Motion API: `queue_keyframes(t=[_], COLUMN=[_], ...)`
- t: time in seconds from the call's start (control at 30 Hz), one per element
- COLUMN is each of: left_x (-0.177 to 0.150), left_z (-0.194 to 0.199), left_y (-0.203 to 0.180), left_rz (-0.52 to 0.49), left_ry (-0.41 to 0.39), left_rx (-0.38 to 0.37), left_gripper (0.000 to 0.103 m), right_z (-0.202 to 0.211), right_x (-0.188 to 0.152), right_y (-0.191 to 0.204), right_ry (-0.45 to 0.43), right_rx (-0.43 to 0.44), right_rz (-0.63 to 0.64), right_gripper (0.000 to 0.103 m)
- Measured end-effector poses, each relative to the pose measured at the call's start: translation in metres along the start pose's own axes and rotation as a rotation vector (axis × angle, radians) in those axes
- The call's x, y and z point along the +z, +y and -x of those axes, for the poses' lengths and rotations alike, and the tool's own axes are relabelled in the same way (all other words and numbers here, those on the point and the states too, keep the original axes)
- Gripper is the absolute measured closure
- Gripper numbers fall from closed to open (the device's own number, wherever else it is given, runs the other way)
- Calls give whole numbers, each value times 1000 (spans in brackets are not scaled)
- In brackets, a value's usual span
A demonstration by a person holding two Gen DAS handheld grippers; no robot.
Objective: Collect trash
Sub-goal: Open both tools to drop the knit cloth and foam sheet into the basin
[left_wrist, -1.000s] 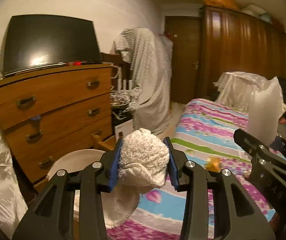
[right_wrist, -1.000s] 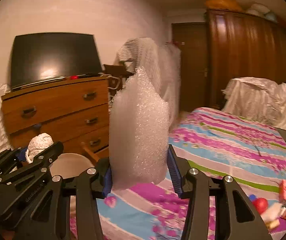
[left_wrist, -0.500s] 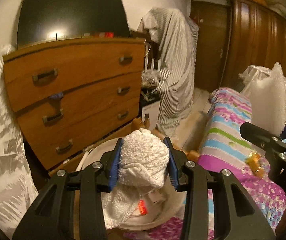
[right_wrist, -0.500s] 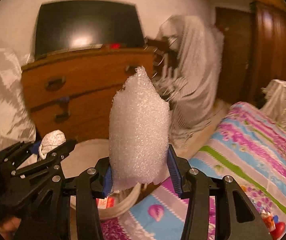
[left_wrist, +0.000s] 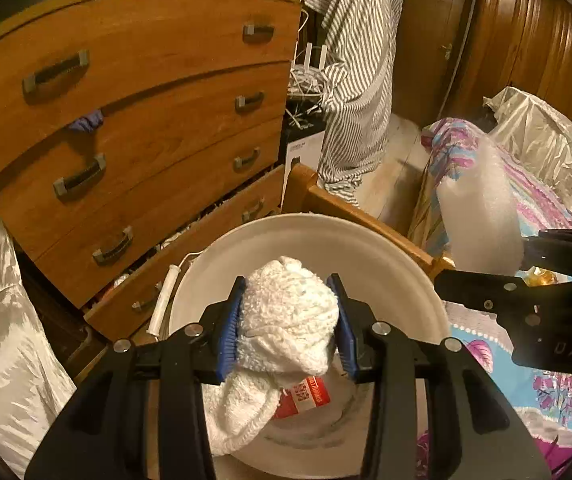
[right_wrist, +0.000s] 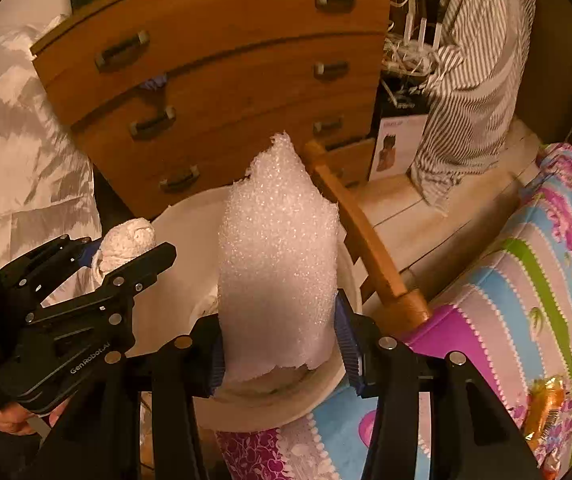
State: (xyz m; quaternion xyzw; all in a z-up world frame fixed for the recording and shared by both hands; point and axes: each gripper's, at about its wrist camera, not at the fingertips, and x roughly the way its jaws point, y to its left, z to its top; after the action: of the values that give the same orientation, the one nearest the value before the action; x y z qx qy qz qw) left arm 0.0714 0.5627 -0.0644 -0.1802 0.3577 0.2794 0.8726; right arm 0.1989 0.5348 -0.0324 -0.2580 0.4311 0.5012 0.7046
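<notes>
Left wrist: towel (left_wrist: 288, 316) clamped between tongs (left_wrist: 288, 320).

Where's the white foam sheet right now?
The white foam sheet stands upright, clamped in the right gripper, over the near rim of the round white bin beside the wooden dresser, right of the left gripper.

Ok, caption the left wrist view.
Left tool holds a white cloth wad above the white bin.
</notes>
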Motion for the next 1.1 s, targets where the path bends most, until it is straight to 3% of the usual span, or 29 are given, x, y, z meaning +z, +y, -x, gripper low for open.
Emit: queue_keyframes(t=[0.4,0.87,0.9,0.93,0.97,1.0,1.1], left_x=[-3,-1,0,0,0,1,2], left_z=[-28,-31,-31,-31,-31,-29,-29], left_y=[27,30,29,30,29,31,37], left_rz=[53,38,37,38,40,44,66], left_ry=[60,56,54,51,46,33,30], left_rx=[12,14,24,34,42,54,59], left_gripper=[64,63,61,49,30,24,22], right_z=[-20,-24,-23,-21,-17,-13,-7], right_x=[2,3,4,5,6,8,9], right_y=[-24,-28,-28,-28,-28,-28,-32], right_ry=[56,62,56,49,25,14,-2], right_rx=[7,24,21,22,18,17,28], right_rz=[-4,-1,3,2,2,2,-5], right_gripper=[55,52,48,33,24,24,24])
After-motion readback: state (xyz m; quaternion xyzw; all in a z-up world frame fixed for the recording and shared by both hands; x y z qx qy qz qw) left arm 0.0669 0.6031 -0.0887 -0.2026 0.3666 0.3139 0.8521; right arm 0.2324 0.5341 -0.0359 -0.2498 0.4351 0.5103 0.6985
